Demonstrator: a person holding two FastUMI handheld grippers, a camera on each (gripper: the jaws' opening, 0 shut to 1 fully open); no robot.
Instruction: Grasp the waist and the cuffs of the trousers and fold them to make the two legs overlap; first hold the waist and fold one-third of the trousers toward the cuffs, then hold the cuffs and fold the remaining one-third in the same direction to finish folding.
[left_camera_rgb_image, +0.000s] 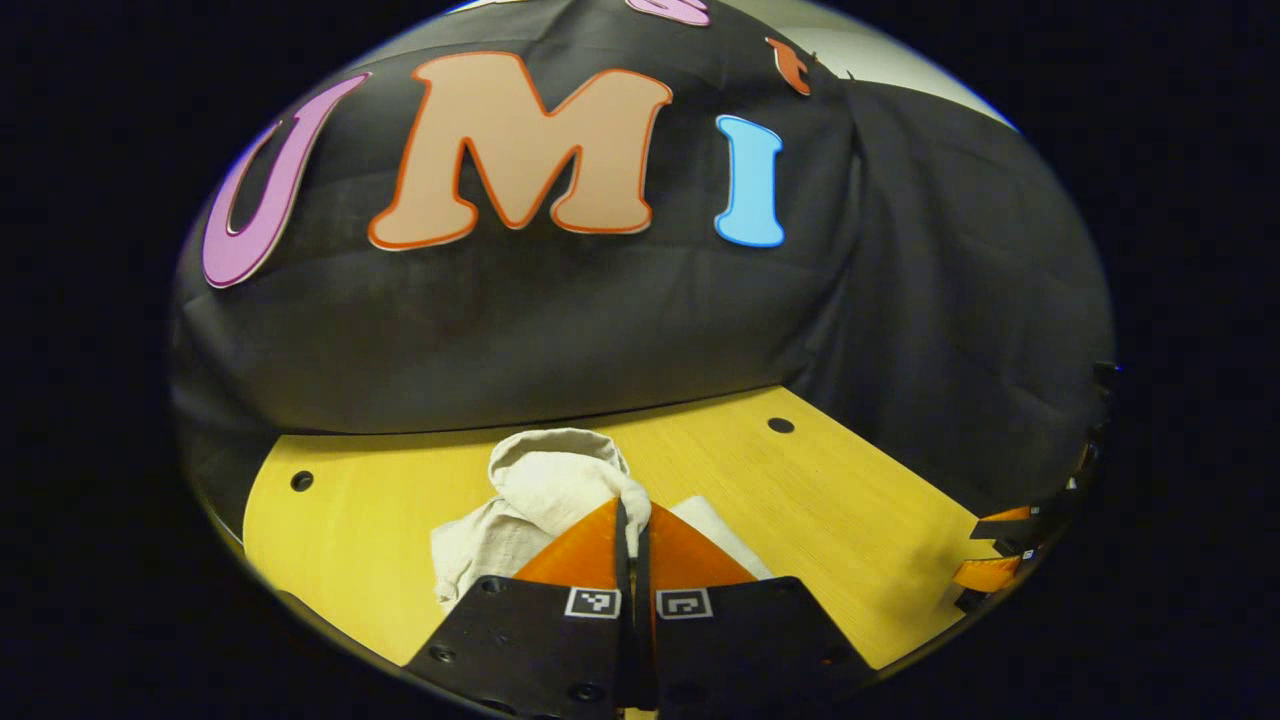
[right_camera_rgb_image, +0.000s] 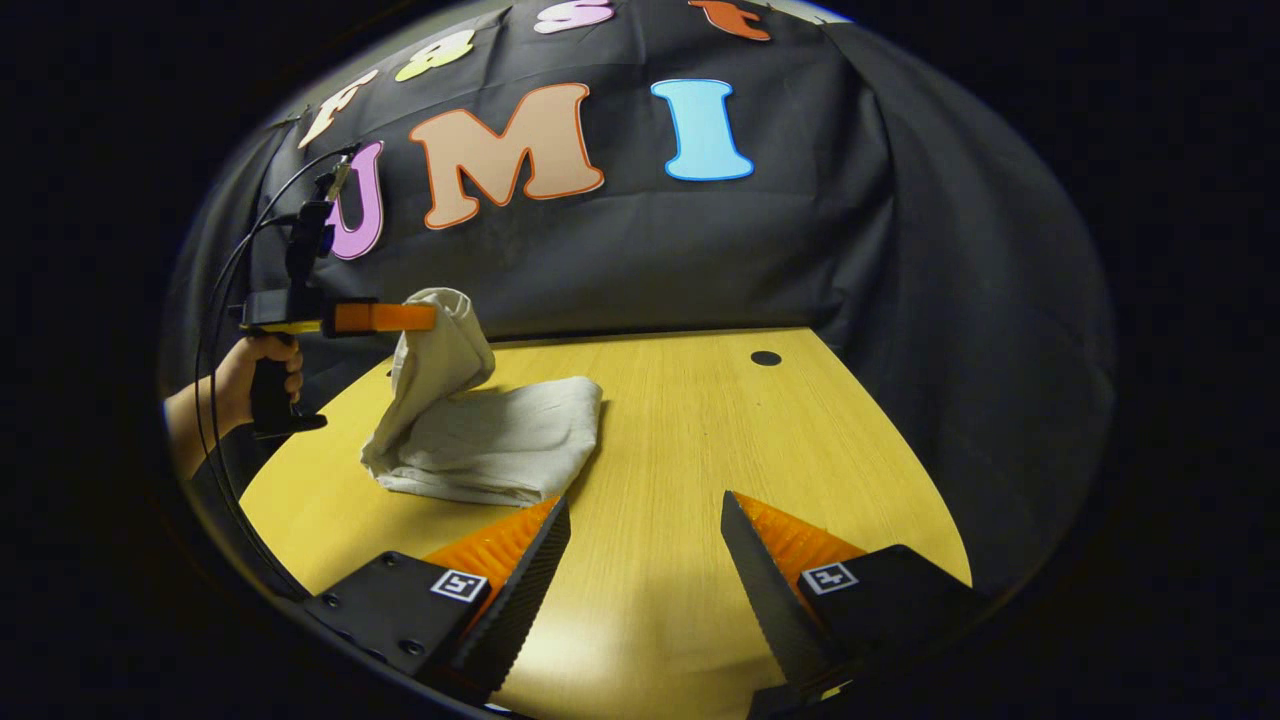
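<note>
While the left tool (right_camera_rgb_image: 425, 317) is clamped on the lifted trousers (right_camera_rgb_image: 480, 430) end, the right tool (right_camera_rgb_image: 645, 530) hangs spread and empty, trousers lying just ahead-left on the worktop (right_camera_rgb_image: 700, 430).

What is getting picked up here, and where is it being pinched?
The left gripper pinches the cream cloth trousers at one bunched end, lifted above the wooden table; waist or cuffs, I cannot tell. The right gripper holds nothing.

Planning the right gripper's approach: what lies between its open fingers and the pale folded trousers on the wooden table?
Only bare wooden table, seen in the right gripper view, separates the right gripper from the pale trousers.
</note>
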